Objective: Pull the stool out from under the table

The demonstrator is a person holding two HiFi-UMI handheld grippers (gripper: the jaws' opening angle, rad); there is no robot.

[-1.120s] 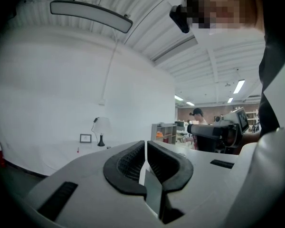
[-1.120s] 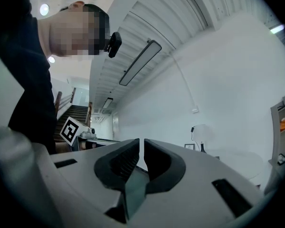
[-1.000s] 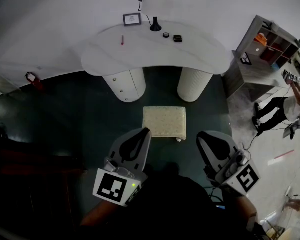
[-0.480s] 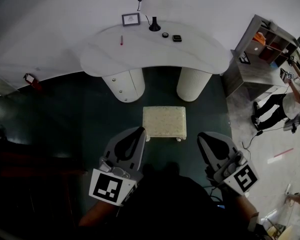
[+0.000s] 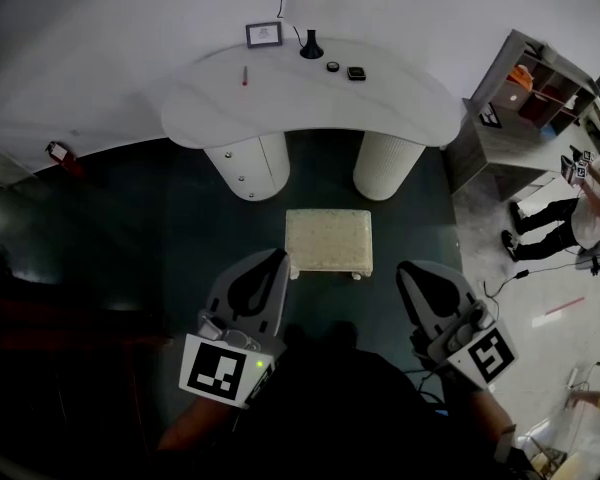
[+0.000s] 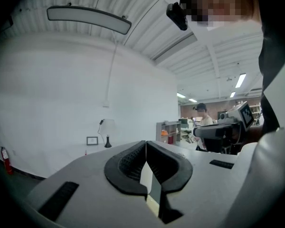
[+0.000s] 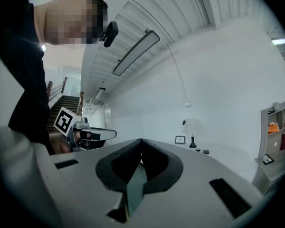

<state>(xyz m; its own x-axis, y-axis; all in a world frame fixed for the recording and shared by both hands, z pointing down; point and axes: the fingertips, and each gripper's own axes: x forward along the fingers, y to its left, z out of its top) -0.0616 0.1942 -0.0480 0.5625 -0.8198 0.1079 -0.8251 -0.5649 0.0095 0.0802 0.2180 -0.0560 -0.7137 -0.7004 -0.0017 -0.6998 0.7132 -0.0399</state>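
- Currently the stool (image 5: 328, 241), a pale cushioned rectangle on short legs, stands on the dark floor in front of the table (image 5: 400, 118), out from under its top and in line with the gap between its two round white columns.
- Left gripper (image 5: 277, 257): in the left gripper view (image 6: 146, 144) its dark pads are pressed together with nothing between them. In the head view its tip shows just beside the stool's near left corner; whether it touches cannot be told.
- Right gripper (image 5: 408, 268): in the right gripper view (image 7: 141, 140) its jaws meet at the tip and pinch nothing. It shows to the right of the stool, apart from it.
- Both grippers point towards the table, one on each side of the stool.
- On the table's far edge stand a lamp (image 5: 310, 48) and a small picture frame (image 5: 264, 35); a red pen (image 5: 245, 76) lies further left.
- A shelf unit (image 5: 535, 78) stands to the right, with a person (image 5: 545, 218) near it.
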